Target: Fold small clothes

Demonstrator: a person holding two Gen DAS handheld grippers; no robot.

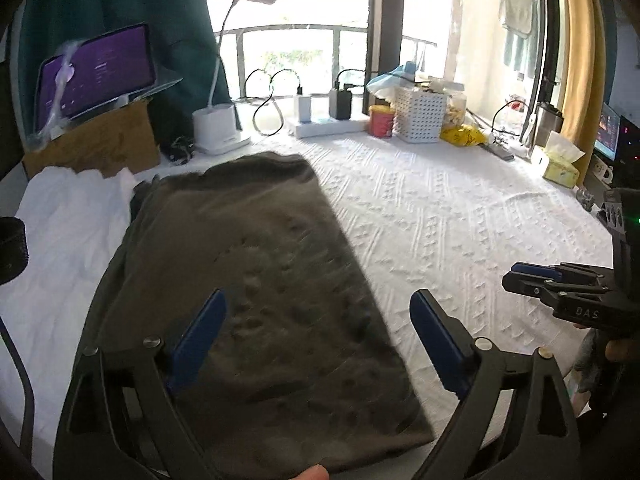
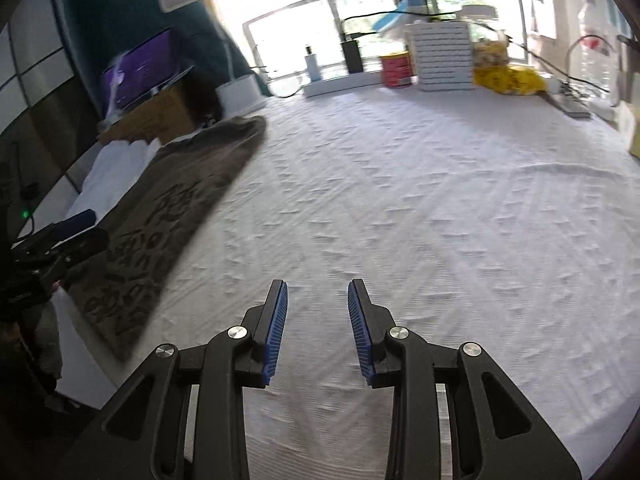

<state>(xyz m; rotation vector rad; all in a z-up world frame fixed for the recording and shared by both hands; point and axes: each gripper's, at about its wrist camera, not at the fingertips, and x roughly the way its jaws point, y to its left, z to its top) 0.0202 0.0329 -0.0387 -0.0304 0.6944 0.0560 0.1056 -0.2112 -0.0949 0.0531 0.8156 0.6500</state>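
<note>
A dark brown-grey garment (image 1: 256,280) lies folded into a long flat rectangle on the white textured cloth (image 1: 440,220). My left gripper (image 1: 318,300) hovers over its near end, jaws wide open, nothing between the blue pads (image 1: 200,336). A white garment (image 1: 68,216) lies crumpled to the left of the brown one. My right gripper (image 2: 317,286) is over bare white cloth (image 2: 400,200), well right of the brown garment (image 2: 160,216), jaws a little apart and nothing in them. The right gripper (image 1: 520,276) also shows at the right edge of the left wrist view.
Along the far edge by the window stand a white desk lamp (image 1: 220,124), a power strip with chargers (image 1: 328,124), a red tin (image 1: 381,120), a white basket (image 1: 420,114), a yellow bag (image 1: 464,134) and a tissue box (image 1: 560,164). A laptop (image 1: 96,76) sits on a cardboard box at far left.
</note>
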